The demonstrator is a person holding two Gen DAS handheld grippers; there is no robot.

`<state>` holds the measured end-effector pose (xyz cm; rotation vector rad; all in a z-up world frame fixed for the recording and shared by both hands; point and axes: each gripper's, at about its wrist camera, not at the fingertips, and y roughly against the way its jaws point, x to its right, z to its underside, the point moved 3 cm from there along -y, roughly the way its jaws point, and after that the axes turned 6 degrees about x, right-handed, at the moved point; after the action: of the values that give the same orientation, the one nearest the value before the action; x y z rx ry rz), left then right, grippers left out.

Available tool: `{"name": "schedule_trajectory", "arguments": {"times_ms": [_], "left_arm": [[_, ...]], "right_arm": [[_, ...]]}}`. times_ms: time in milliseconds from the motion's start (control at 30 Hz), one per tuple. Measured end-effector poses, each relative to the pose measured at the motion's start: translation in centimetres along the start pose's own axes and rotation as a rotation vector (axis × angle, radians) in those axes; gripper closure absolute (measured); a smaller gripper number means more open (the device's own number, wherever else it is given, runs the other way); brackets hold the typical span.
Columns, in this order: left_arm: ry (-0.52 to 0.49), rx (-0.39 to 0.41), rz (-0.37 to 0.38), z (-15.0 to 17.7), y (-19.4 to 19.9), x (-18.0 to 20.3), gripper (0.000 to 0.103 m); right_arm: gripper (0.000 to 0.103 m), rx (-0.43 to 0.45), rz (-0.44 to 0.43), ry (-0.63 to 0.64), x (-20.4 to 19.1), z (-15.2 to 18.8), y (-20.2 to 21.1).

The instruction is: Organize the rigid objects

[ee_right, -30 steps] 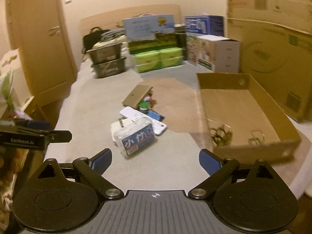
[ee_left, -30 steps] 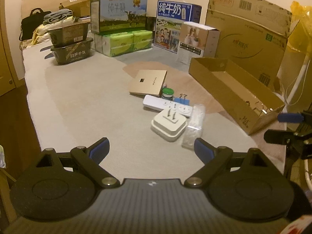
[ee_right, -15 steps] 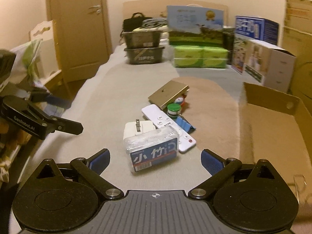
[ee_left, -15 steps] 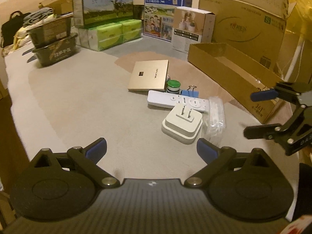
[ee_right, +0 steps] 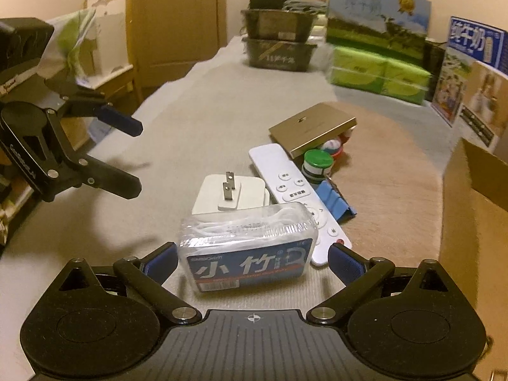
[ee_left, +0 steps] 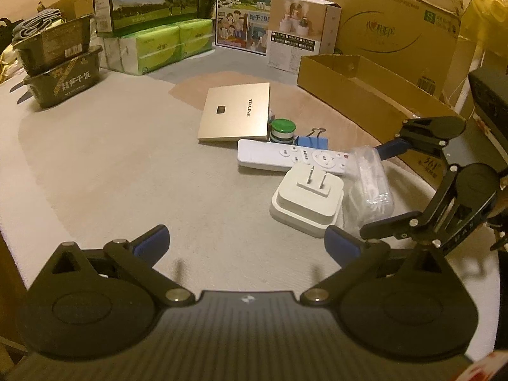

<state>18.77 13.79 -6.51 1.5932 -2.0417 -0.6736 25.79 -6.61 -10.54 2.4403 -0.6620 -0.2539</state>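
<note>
A cluster of small household items is seen at the centre of both views, laid on a pale mat, as two hand-held grippers are brought toward it. The left gripper [ee_left: 246, 243], at the bottom of its own view, is shown with fingers spread wide and nothing between them; its jaws have just been opening. The right gripper [ee_right: 252, 258] is likewise spread, with the clear plastic floss box [ee_right: 247, 247] lying between its pads but not visibly pressed by them. Just behind the box sit the white plug adapter [ee_right: 231, 193] and the white remote [ee_right: 293, 190], both close against it. The open cardboard box [ee_left: 365, 95], presumably the destination, is seen at the right of the left view.

Trouble could come from crowding. If the pads are closed off-centre, the smooth, rounded floss box may be squeezed out or tipped, and the remote beside it may be nudged or caught. With both grippers converging on one small pile, a collision between them is also judged possible.
</note>
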Motion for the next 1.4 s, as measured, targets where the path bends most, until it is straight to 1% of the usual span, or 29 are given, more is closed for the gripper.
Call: {"name": "schedule_trajectory", "arguments": {"times_ms": [167,200,233,267,367,433,567,633,700,733,767,833,1000,1033,1067,1100,1167,1333,1400], "left_arm": [[0.0,0.002,0.008,-0.1,-0.7,-0.4,0.0],[0.001,0.003,0.011,-0.2,-0.8,-0.3,0.0],[-0.001,0.003,0.016,-0.2,-0.9,-0.3,0.0],[-0.004,0.004,0.023,-0.3,-1.0,-0.2,0.0],[-0.029,0.001,0.042,-0.6,-1.5,0.3,0.0],[-0.055,0.0,0.06,-0.8,-1.8,0.8,0.0],[-0.121,0.002,0.099,-1.1,-2.9,2.3,0.001],[-0.153,0.007,0.117,-1.2,-3.8,3.2,0.002],[-0.178,-0.004,0.133,-1.3,-4.8,3.9,0.006],[-0.192,-0.015,0.142,-1.3,-5.3,4.2,0.01],[-0.206,-0.022,0.151,-1.3,-5.8,4.5,0.011],[-0.224,-0.036,0.166,-1.3,-6.7,5.0,0.013],[-0.26,-0.057,0.194,-1.6,-8.1,5.9,0.026],[-0.267,-0.058,0.19,-1.6,-8.3,6.0,0.03],[-0.273,-0.061,0.185,-1.7,-8.4,6.1,0.036],[-0.274,-0.063,0.184,-1.7,-8.5,6.1,0.038],[-0.26,-0.069,0.18,-1.8,-8.6,6.1,0.039],[-0.225,-0.094,0.143,-1.7,-7.9,6.4,0.039],[-0.191,-0.101,0.125,-1.6,-7.4,6.6,0.039]], "right_arm": [[0.005,-0.007,-0.038,-0.019,0.6,-0.2,-0.8],[0.008,-0.006,-0.044,-0.023,0.6,-0.3,-0.8],[0.016,-0.007,-0.046,-0.026,0.6,-0.3,-0.8],[0.016,-0.01,-0.052,-0.03,0.6,-0.4,-0.8],[0.016,-0.01,-0.033,-0.036,0.5,-0.4,-0.5],[0.017,0.002,-0.009,-0.052,0.4,-0.3,0.2],[0.017,0.024,0.103,-0.103,1.1,-0.1,2.1],[0.017,0.037,0.143,-0.13,1.6,0.0,3.2],[0.017,0.054,0.17,-0.155,2.1,0.0,4.2],[0.017,0.063,0.183,-0.163,2.3,-0.1,4.7],[0.017,0.072,0.192,-0.173,2.4,-0.1,5.3],[0.017,0.086,0.2,-0.186,2.7,-0.2,6.0],[0.017,0.101,0.213,-0.202,3.0,-0.3,6.7],[0.017,0.101,0.215,-0.206,3.0,-0.2,6.7],[0.017,0.102,0.219,-0.209,3.1,-0.1,6.8],[0.017,0.102,0.221,-0.212,3.1,0.0,6.8],[0.017,0.101,0.222,-0.221,3.2,0.2,6.8],[0.017,0.107,0.244,-0.238,3.3,0.3,7.1],[0.017,0.106,0.26,-0.252,3.3,0.2,7.4]]}}
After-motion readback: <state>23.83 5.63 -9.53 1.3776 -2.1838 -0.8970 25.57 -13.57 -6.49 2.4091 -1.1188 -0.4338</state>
